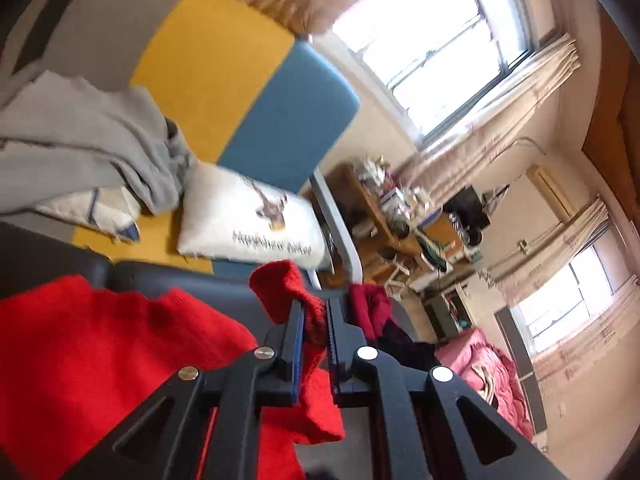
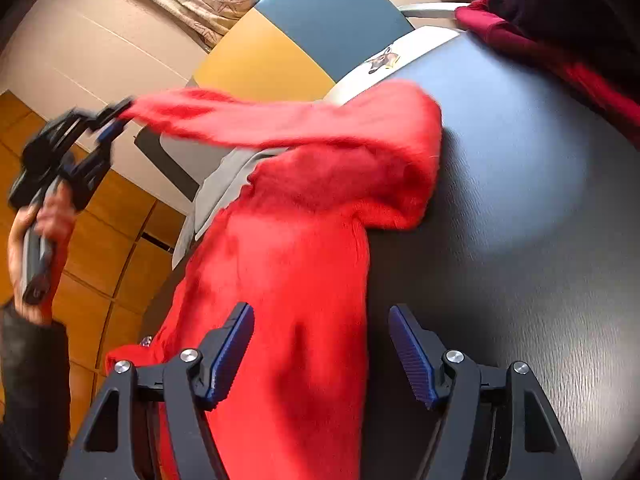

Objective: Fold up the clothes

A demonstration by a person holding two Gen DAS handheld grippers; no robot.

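We see the left gripper (image 1: pixel 314 312) clamped on a sleeve (image 1: pixel 286 284) of the red sweater (image 1: pixel 120 344), its jaws pressed together with the knit bunched between the blue pads and the cuff sticking out past the fingertips. In the right wrist view that gripper (image 2: pixel 116 116) is up in the air off the table's left edge, held in a hand (image 2: pixel 52 216), and the sleeve (image 2: pixel 240 116) stretches from it in a taut band back to the sweater's shoulder.

Our right gripper (image 2: pixel 320 344) stands apart, jaws opening, hovering just over the sweater's body (image 2: pixel 288 280); red cloth lies below the gap between the pads, but they do not press on it.

The sweater lies on the dark table (image 2: pixel 520 200), along its left side, its hem toward us and its shoulder bunched near the far edge. At the table's far right corner sits a pile of dark red and black clothes (image 2: pixel 560 20).

Beyond the far edge we see a sofa (image 1: pixel 224 72) in grey, yellow and blue, with a white pillow (image 1: pixel 248 220) and a grey garment (image 1: pixel 88 136) on it
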